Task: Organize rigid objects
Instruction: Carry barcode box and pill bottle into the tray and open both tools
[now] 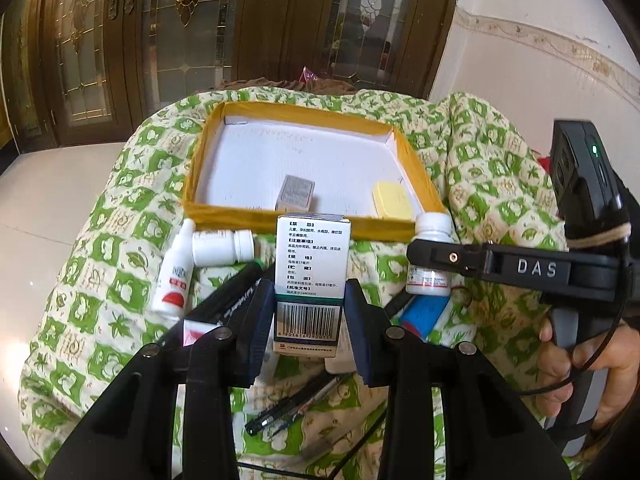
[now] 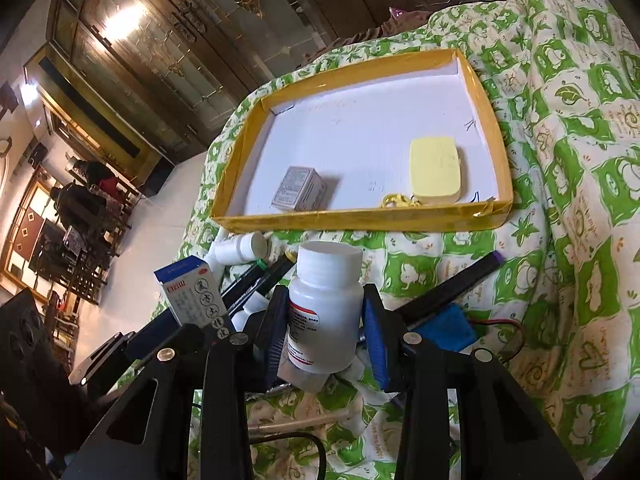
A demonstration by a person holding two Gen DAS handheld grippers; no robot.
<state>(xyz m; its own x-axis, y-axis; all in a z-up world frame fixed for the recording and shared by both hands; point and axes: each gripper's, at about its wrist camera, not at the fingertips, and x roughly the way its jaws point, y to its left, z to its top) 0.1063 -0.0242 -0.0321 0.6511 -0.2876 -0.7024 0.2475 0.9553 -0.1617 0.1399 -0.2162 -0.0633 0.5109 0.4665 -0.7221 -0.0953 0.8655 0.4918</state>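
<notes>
Cardboard box looks light and crushable, pinched low by left fingers; right fingers clamp the slick bottle mid-body, near the tray.

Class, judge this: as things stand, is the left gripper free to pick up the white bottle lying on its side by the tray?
Probably not: the left gripper is shut on the medicine box. The lying bottle itself looks unobstructed.
</notes>
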